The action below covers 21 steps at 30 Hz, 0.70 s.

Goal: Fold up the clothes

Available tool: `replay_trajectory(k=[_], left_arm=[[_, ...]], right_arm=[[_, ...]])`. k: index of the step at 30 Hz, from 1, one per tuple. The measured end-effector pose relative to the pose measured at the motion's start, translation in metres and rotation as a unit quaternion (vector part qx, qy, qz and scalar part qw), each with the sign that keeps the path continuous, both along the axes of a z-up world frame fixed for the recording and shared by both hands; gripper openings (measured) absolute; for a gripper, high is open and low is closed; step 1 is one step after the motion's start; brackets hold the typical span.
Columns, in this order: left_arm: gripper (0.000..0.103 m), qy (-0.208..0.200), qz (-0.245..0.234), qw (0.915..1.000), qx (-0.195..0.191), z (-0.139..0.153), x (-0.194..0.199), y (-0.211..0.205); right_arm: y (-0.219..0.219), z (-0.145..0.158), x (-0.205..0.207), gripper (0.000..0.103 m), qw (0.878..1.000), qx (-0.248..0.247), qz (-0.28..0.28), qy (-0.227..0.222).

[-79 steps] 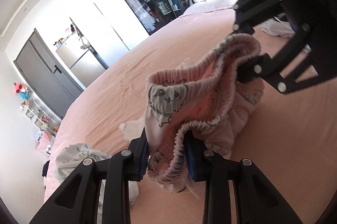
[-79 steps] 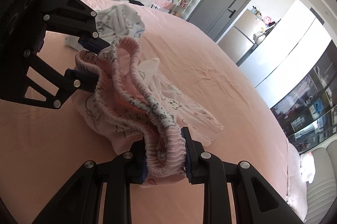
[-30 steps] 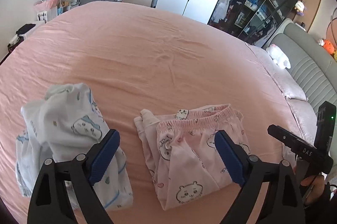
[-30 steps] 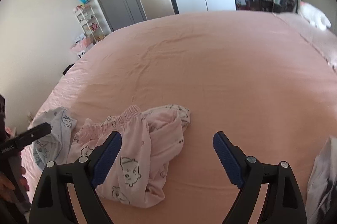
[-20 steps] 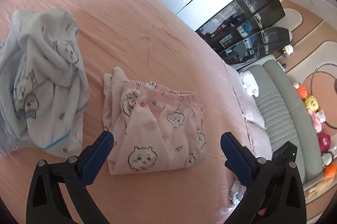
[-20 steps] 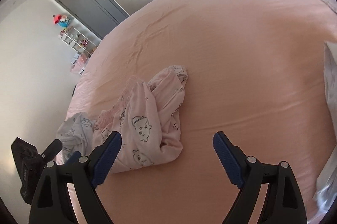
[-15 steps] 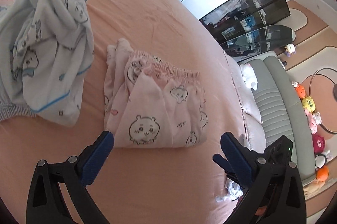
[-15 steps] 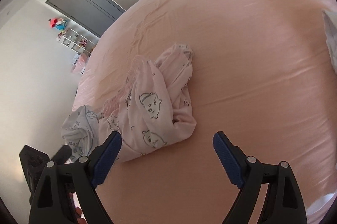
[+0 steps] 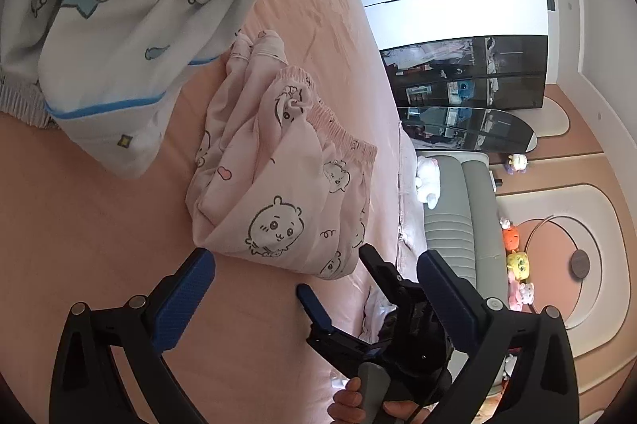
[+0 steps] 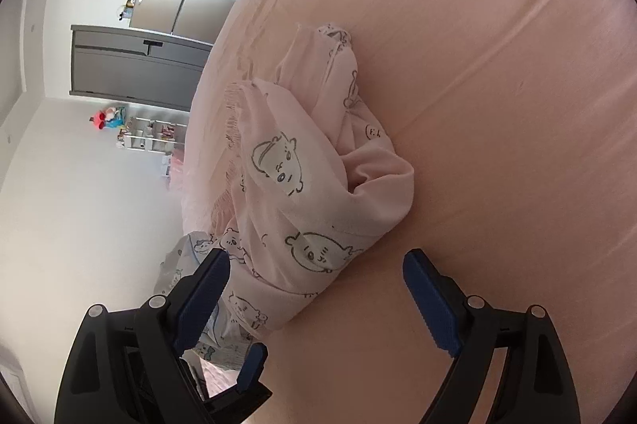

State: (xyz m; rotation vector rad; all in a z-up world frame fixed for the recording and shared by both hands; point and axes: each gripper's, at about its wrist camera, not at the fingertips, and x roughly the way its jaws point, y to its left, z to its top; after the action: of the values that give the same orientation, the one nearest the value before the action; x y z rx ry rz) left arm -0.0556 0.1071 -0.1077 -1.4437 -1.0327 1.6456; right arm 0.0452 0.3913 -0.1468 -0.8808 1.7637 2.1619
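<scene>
Both jaws stand spread and hold nothing: the left hand-held gripper (image 9: 314, 288) and the right hand-held gripper (image 10: 316, 280) hover just short of the pink pyjama shorts (image 9: 286, 193), which lie bunched and partly doubled over on the bed (image 9: 99, 264). The near hem faces both tools; the elastic waistband (image 9: 338, 133) runs along the far side, across the line of approach. Neither tool looks clearly nearer. A white printed garment (image 9: 131, 26) lies crumpled just beside, at the left. Beyond the pink sheet stand a wardrobe (image 9: 458, 10) and a grey headboard (image 9: 454, 209).

Pink bed (image 9: 99, 264); white wardrobe (image 9: 458, 14); grey headboard (image 9: 458, 217); grey door (image 10: 131, 65).
</scene>
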Motion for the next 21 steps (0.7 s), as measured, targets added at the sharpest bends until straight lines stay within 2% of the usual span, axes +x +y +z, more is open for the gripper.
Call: replay_trajectory(k=[5,7,9,10,15,21], left_arm=[[0.103,-0.019,0.015,0.9996,0.017,-0.011,-0.001,0.005],[0.103,-0.026,0.021,0.9991,0.024,-0.016,-0.001,0.006],[0.103,-0.03,0.024,0.9989,0.029,-0.019,-0.001,0.01],[0.103,-0.03,0.024,0.9989,0.028,-0.019,-0.002,0.012],[0.103,-0.025,0.028,0.9991,0.022,-0.02,-0.006,0.02],[0.103,-0.016,0.038,0.9992,0.005,-0.024,-0.013,0.031]], right_arm=[[0.003,-0.01,-0.017,0.089,0.999,-0.019,-0.029,0.037],[0.004,-0.012,-0.027,0.089,0.998,-0.021,-0.035,0.039],[0.005,-0.011,-0.036,0.102,0.998,-0.023,-0.04,0.046],[0.005,-0.011,-0.041,0.103,0.998,-0.022,-0.042,0.048],[0.011,-0.007,-0.06,0.103,0.998,-0.018,-0.049,0.033],[0.022,-0.007,-0.065,0.103,0.996,-0.045,-0.063,0.04]])
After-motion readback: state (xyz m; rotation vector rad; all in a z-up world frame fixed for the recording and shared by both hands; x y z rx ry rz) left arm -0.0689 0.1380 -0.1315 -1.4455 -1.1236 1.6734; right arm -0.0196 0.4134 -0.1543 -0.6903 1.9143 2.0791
